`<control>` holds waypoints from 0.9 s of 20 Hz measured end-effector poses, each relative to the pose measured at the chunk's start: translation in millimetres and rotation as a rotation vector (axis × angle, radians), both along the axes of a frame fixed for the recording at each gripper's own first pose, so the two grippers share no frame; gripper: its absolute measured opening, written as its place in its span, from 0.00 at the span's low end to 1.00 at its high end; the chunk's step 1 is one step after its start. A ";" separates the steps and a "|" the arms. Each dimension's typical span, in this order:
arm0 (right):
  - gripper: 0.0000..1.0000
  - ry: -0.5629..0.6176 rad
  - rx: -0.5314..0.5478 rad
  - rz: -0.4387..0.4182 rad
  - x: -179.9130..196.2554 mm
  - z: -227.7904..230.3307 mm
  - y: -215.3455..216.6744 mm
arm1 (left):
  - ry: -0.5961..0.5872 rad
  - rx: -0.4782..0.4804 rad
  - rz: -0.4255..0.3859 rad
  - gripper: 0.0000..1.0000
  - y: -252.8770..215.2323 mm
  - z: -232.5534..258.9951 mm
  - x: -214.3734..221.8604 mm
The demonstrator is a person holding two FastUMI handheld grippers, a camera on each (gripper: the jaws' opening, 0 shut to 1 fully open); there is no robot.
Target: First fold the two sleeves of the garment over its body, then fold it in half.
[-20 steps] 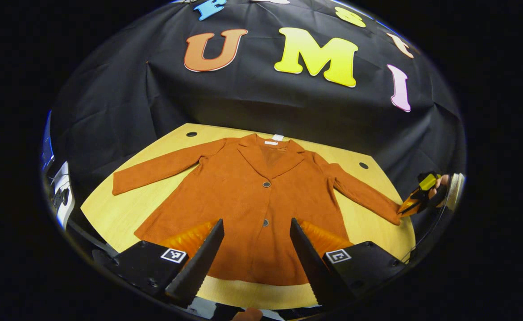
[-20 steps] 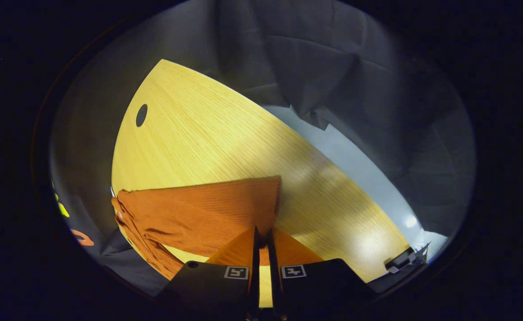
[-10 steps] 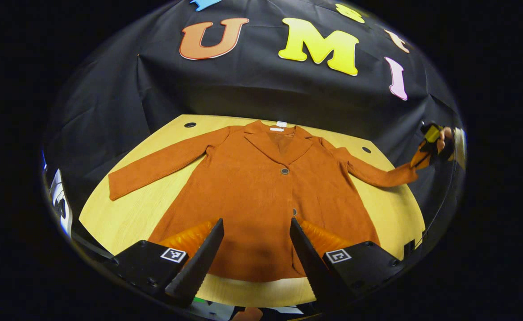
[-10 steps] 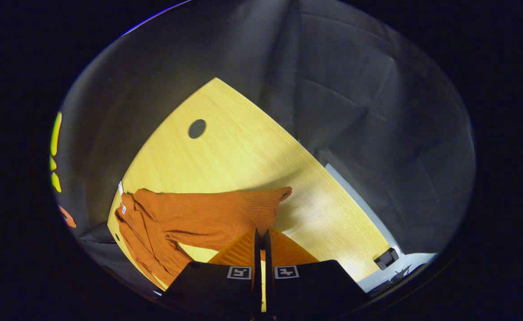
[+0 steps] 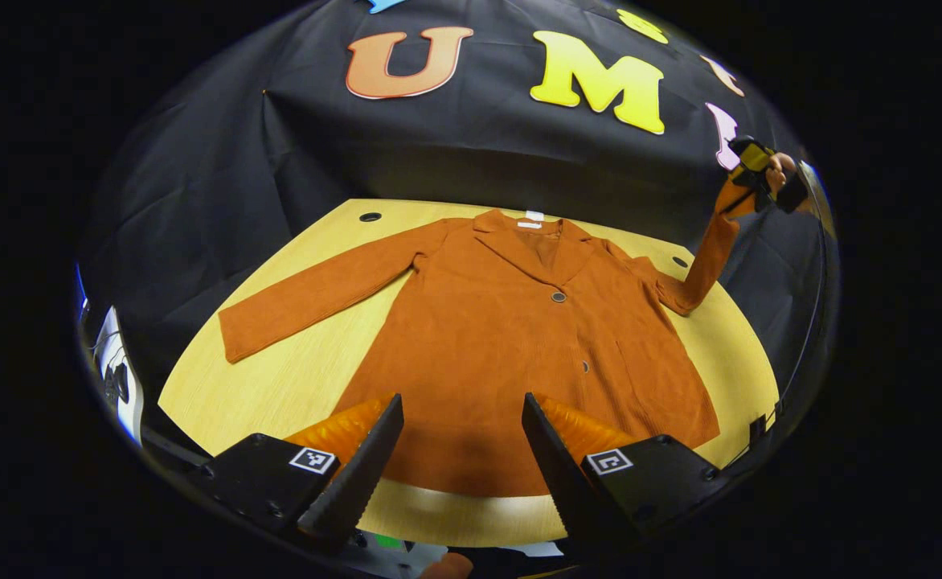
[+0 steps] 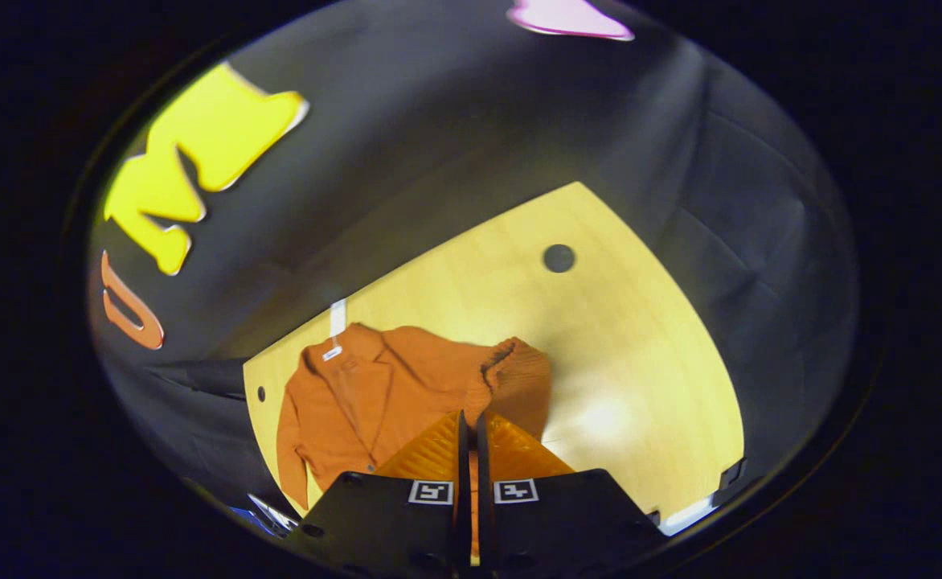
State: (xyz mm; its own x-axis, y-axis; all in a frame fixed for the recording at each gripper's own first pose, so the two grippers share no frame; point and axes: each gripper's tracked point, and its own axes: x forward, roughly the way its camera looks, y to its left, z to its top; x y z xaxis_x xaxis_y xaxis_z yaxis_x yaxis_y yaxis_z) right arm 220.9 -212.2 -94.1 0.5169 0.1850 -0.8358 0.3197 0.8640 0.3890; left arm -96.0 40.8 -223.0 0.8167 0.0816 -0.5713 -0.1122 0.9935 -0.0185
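Observation:
A rust-orange jacket (image 5: 519, 338) lies front up on the wooden table (image 5: 278, 386), its collar at the far side. One sleeve (image 5: 318, 293) stretches flat toward the left. The other sleeve (image 5: 700, 261) rises off the table, its cuff pinched in my right gripper (image 5: 740, 189), which a hand holds high at the right. In the right gripper view the fingers (image 6: 468, 450) are shut on the cuff (image 6: 519, 382), with the jacket (image 6: 358, 402) below. My left gripper (image 5: 459, 450) hovers open above the hem, nothing between its fingers.
Round cable holes (image 5: 370, 217) (image 5: 680, 261) mark the table's far corners. Black cloth hangs behind the table. Bare wood (image 6: 640, 378) lies beside the jacket on the raised sleeve's side.
My right gripper has lifted the sleeve cuff from the table edge high into the air and turned toward the jacket. The left gripper has stayed open, drifting slightly.

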 end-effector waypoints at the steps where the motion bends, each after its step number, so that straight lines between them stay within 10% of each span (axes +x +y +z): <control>1: 0.02 0.000 0.002 0.035 5.3 2.2 26.7 | 0.000 0.002 0.000 0.97 4.5 0.3 -2.0; 10: 0.04 -0.015 0.027 0.346 36.3 12.0 277.5 | 0.036 -0.098 0.020 0.96 44.6 -10.5 -21.8; 18: 0.04 0.100 -0.004 0.495 26.1 -55.2 416.1 | 0.055 -0.062 0.069 0.95 105.7 -18.4 -31.5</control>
